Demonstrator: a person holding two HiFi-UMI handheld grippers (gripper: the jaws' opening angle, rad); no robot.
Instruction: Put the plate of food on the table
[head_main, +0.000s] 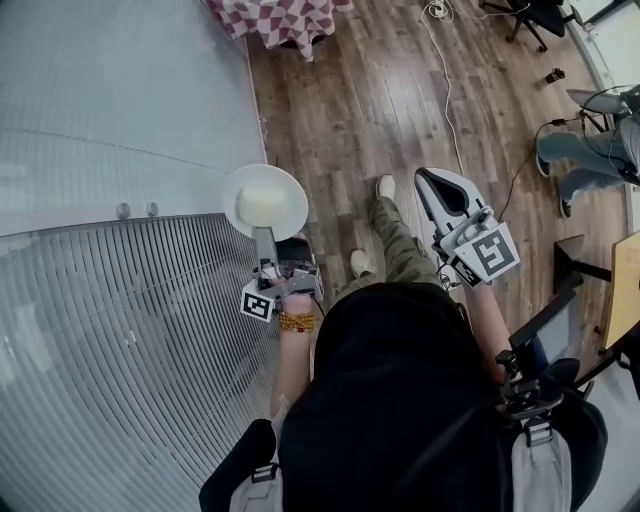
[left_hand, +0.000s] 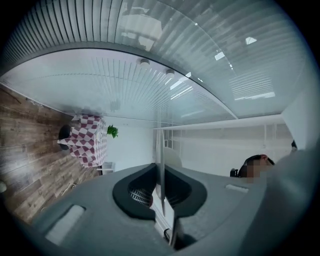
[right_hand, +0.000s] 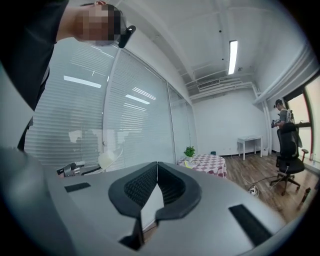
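A white plate (head_main: 265, 200) with a pale mound of food is held level by its near rim in my left gripper (head_main: 266, 238), which is shut on it. In the left gripper view the plate (left_hand: 161, 150) shows edge-on between the jaws of the left gripper (left_hand: 160, 187). My right gripper (head_main: 432, 178) is held out over the wooden floor, shut with nothing in it; its jaws meet at the tips of the right gripper (right_hand: 156, 167). The table with a red-and-white checked cloth (head_main: 285, 20) stands far ahead, and the checked table (right_hand: 202, 162) (left_hand: 86, 140) shows in both gripper views.
A glass wall with blinds (head_main: 120, 200) runs close along the left. A white cable (head_main: 445, 70) lies on the wooden floor (head_main: 350, 110). An office chair (right_hand: 286, 165), another person (head_main: 590, 160) and a small white table (right_hand: 250, 142) are off to the right.
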